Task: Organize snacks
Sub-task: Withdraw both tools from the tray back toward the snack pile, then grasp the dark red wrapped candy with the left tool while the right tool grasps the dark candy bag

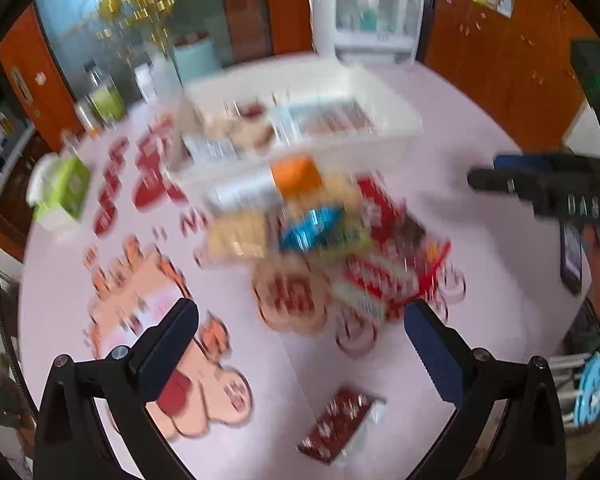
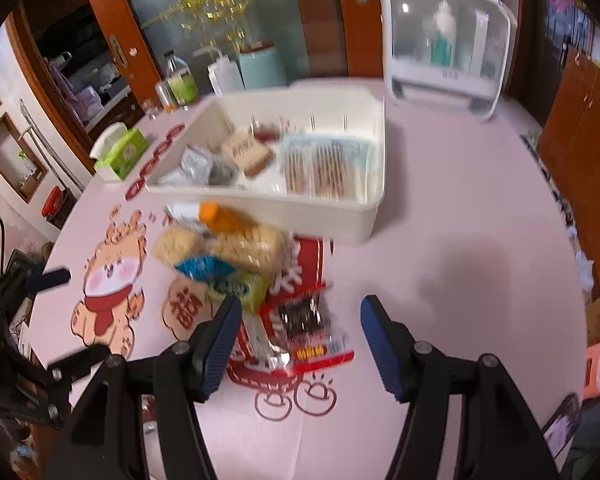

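Observation:
A white storage box (image 2: pixel 364 204) (image 1: pixel 400 128) stands mid-table and holds several snack packs. In front of it lies a pile of snacks (image 2: pixel 240 256) (image 1: pixel 308 224): an orange pack, beige cracker packs, a blue pack, red-and-white packs. A dark red pack (image 1: pixel 342 424) lies alone near the left gripper. My left gripper (image 1: pixel 302 320) is open and empty above the table, short of the pile. My right gripper (image 2: pixel 300 312) is open and empty, its fingers either side of a black-and-red pack (image 2: pixel 304 316). The right gripper also shows in the left wrist view (image 1: pixel 484 178).
A pink tablecloth with cartoon prints covers the table (image 2: pixel 460 240). A green tissue box (image 2: pixel 124 152) sits at the left. Bottles (image 2: pixel 182 82) and a pale blue canister (image 2: pixel 260 66) stand at the back. A white lidded cabinet (image 2: pixel 444 44) stands behind the box. Both views are motion-blurred.

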